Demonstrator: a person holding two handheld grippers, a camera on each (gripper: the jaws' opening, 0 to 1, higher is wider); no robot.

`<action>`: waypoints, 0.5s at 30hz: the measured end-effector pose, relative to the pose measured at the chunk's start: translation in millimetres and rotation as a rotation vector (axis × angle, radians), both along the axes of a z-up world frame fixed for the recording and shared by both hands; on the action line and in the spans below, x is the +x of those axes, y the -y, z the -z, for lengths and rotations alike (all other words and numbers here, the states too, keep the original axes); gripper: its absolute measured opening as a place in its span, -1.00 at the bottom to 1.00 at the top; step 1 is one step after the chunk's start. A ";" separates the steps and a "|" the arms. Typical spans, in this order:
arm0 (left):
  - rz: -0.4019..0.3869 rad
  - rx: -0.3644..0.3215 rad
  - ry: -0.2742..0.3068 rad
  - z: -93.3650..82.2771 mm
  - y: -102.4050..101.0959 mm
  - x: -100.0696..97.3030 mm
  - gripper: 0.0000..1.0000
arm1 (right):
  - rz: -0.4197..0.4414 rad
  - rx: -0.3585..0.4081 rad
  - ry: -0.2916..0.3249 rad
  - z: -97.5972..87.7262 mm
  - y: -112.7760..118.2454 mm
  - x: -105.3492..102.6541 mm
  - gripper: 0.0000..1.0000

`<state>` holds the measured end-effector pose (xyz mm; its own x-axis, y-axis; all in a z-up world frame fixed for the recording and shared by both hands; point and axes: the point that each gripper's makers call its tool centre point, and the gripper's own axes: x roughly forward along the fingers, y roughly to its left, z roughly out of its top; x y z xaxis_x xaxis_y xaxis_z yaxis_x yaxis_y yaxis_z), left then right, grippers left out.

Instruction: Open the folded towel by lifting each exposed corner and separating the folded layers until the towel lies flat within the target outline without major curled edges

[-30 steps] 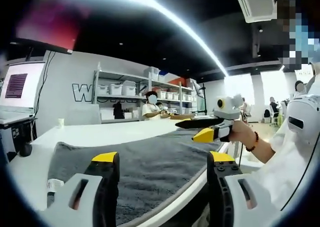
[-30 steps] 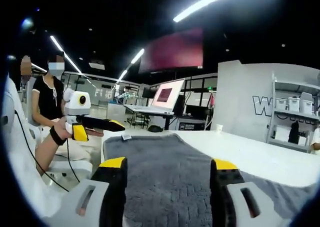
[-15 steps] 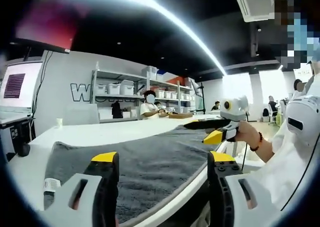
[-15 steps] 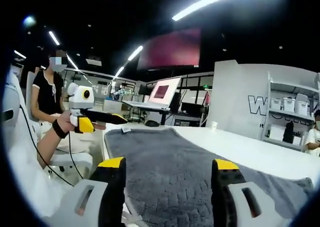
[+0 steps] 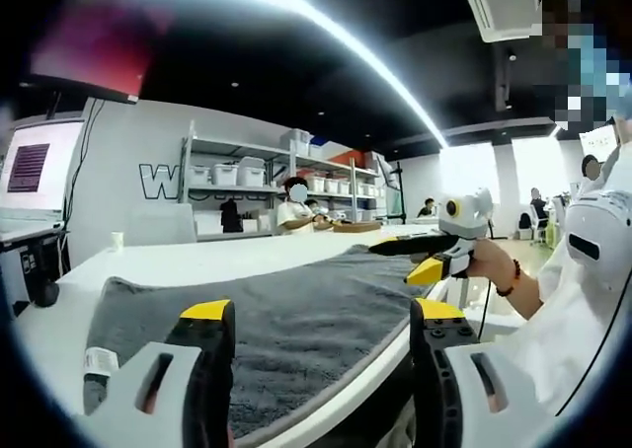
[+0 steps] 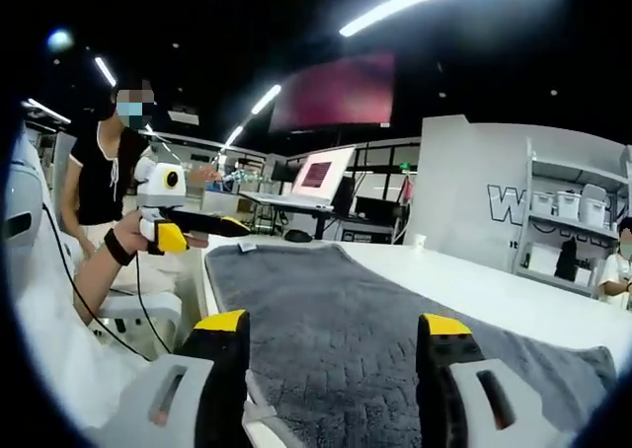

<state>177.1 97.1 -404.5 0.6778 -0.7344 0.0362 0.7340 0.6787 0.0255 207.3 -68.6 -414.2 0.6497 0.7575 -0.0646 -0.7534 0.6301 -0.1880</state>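
The dark grey terry-cloth towel (image 5: 296, 315) lies spread across the white counter (image 5: 188, 262), reaching from near the front edge back toward the far side; in the right gripper view the same towel (image 6: 336, 330) runs the length of the counter (image 6: 464, 290), and a small white label (image 6: 247, 245) sits at its far corner. No target outline can be made out around it.

The left claw (image 5: 321, 315), with yellow-tipped black jaws, stands wide apart above the near edge of the towel and holds nothing. The right claw (image 6: 334, 325) is likewise spread wide and empty, hovering over the cloth. Each claw also appears off to the side in the other's view, held clear of the counter in the person's hand: the right claw (image 5: 420, 256) beyond the towel's far end, the left claw (image 6: 202, 229) near the labelled corner.

The towel looks largely opened out, so the remaining risk, as I judge it, is disturbance. A low claw could snag the nap and drag a fresh wrinkle, and the near edge, lying close to the counter's lip, could slide off or curl under if tugged.
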 end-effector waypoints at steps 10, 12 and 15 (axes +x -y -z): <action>0.000 -0.001 -0.006 4.5 0.6 2.1 0.40 | 0.011 -0.009 -0.012 5.7 3.3 2.6 0.34; -0.001 0.002 -0.005 5.0 1.0 2.5 0.40 | 0.000 -0.005 -0.015 6.1 1.6 1.5 0.34; 0.000 0.005 -0.007 6.1 1.8 3.4 0.40 | -0.009 0.003 -0.018 5.5 -0.1 0.4 0.34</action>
